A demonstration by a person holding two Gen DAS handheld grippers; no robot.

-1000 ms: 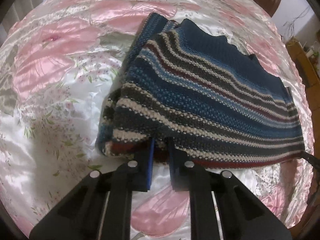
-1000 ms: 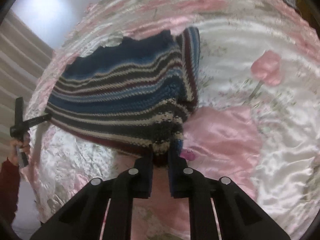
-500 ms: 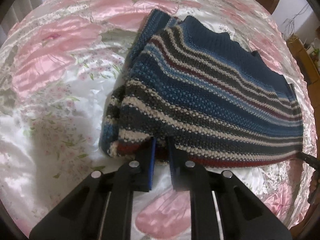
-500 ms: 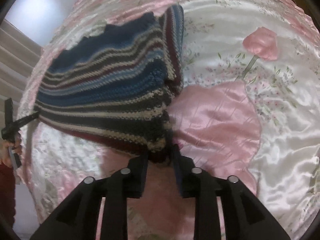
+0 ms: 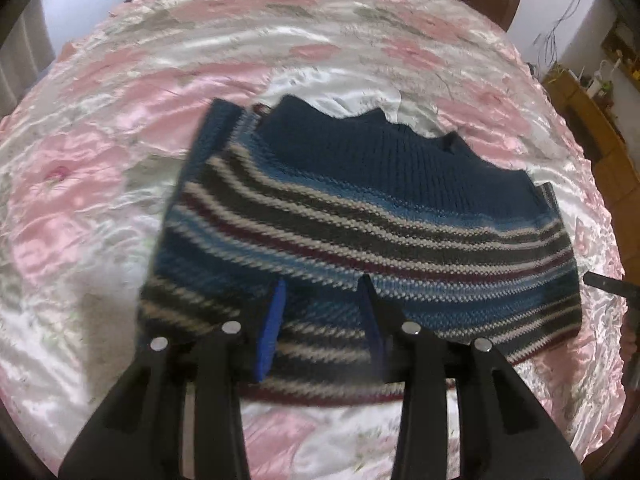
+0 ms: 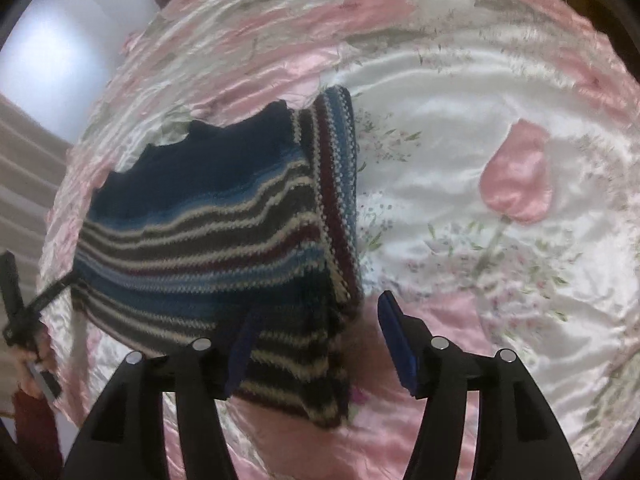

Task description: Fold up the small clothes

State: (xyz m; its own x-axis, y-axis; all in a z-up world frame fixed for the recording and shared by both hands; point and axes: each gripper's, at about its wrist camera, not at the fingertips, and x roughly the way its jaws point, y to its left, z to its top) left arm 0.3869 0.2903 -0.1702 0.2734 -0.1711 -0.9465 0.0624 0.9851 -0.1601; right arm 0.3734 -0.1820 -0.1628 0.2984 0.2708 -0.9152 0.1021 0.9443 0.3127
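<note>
Striped sweater [image 5: 360, 248] lies folded on the bed [image 5: 120, 184] — both grippers, left [image 5: 322, 312] & right [image 6: 316, 328], spread wide, holding nothing; next: prob. re-grip for another fold.

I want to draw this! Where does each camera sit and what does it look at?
Left wrist: on the left hand-held gripper, looking along its open fingers at the striped sweater.
Right wrist: on the right hand-held gripper, open over the sweater's corner; a hand shows at the left edge.
Both see the sweater on the pink bedspread.
</note>
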